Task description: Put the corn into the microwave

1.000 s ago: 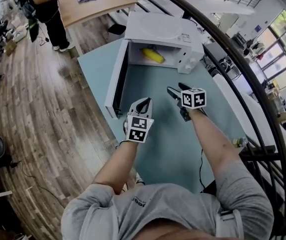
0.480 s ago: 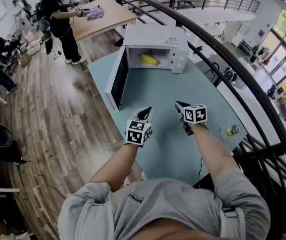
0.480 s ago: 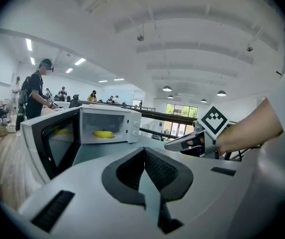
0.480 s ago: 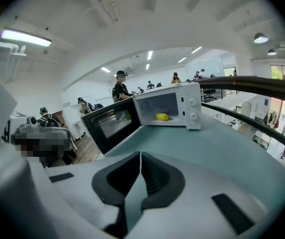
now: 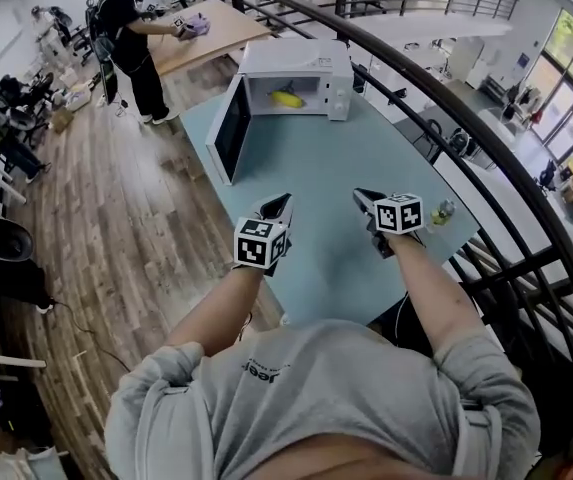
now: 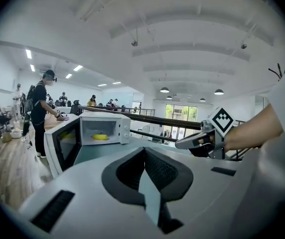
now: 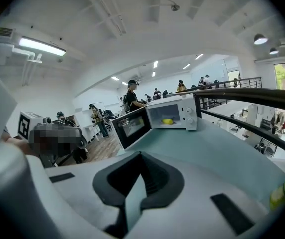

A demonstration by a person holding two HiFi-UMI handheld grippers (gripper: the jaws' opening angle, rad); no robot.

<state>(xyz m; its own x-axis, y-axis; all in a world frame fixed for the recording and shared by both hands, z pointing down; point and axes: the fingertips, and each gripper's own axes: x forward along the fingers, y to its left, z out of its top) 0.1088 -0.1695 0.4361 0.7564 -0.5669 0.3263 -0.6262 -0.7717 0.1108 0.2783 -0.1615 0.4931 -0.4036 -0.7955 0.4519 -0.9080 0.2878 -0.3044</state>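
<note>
Drawn back from microwave (image 5: pixel 318 56) since a second ago: left gripper (image 5: pixel 280 204) and right gripper (image 5: pixel 364 198), now well apart from it, over near end of worktop (image 5: pixel 326 168). Far left of microwave: person (image 5: pixel 126 38) standing at wooden table (image 5: pixel 216 28). Door (image 5: pixel 228 128) swung wide on microwave's left side. Left gripper pressed together, nothing between. Corn (image 5: pixel 287 99) lying inside microwave, in open cavity. Right gripper just closed, pinched together on nothing, level with left gripper.
</note>
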